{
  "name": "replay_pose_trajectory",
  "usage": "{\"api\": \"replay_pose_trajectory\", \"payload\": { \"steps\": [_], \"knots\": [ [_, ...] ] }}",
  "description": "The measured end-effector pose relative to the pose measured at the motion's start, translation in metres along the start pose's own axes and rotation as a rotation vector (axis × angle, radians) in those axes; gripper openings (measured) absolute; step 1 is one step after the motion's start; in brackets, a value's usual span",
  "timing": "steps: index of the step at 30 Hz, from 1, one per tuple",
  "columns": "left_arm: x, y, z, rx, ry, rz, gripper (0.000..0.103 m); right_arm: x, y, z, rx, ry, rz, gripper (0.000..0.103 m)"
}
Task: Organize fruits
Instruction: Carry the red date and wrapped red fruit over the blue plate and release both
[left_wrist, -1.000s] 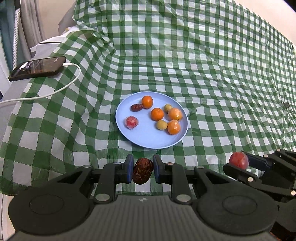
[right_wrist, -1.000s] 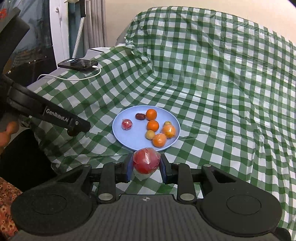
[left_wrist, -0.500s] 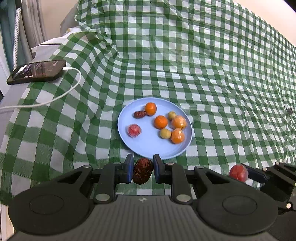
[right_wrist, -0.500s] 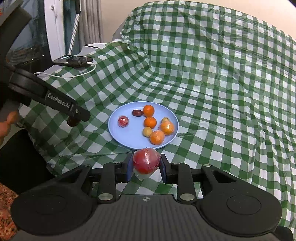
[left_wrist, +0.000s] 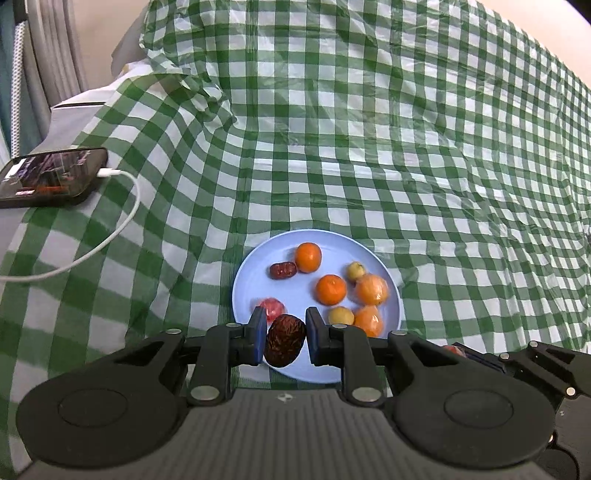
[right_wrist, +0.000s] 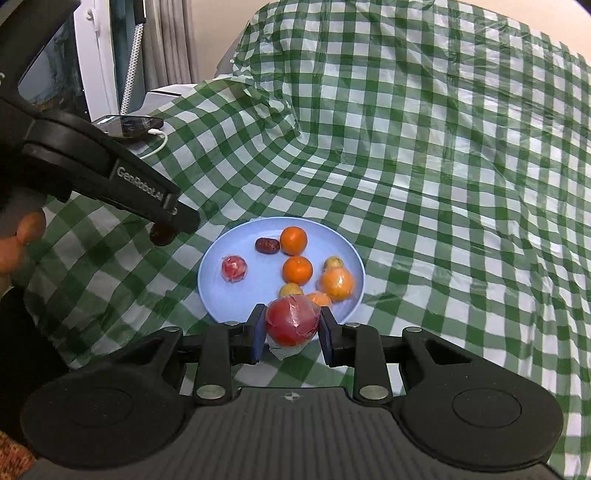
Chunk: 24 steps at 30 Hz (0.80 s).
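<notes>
The blue plate (left_wrist: 255, 284) lies on the green checked cloth (left_wrist: 369, 147), already bearing 8 pieces: 2 bare oranges, 2 film-wrapped oranges, 2 small yellow fruits, 1 dark date and 1 red wrapped fruit. Stiff and shallow, it would likely slide on the slick cloth if nudged

The right gripper (right_wrist: 292, 328) is clamped across the middle of a red wrapped fruit (right_wrist: 291, 320), hanging over the plate's near rim. Round and glossy in its crinkled film, it looks firm but slippery, so a grip across its widest part seems safest

The left gripper (left_wrist: 285, 339) is closed narrowly on a brown date (left_wrist: 285, 345), also above the near rim. Wrinkled, light and slightly soft, it should take a gentle pinch at its waist
</notes>
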<state>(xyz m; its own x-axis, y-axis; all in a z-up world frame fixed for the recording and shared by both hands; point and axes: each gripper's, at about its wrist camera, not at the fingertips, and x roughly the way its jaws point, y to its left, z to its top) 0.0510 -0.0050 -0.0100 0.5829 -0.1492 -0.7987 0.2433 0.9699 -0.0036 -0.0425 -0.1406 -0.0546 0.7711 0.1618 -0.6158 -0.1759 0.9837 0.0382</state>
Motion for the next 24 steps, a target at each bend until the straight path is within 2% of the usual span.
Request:
{"api": "replay_pose_trajectory", "payload": {
  "steps": [13,24],
  "knots": [
    [0.064,-0.005,0.019,0.041,0.061,0.015,0.025,0.064,-0.014,0.016,0.011,0.06,-0.002,0.031],
    [0.105,-0.006,0.026,0.065,0.098,0.026,0.025,0.101,-0.015,0.02,-0.012,0.104,0.008,0.031]
  ]
}}
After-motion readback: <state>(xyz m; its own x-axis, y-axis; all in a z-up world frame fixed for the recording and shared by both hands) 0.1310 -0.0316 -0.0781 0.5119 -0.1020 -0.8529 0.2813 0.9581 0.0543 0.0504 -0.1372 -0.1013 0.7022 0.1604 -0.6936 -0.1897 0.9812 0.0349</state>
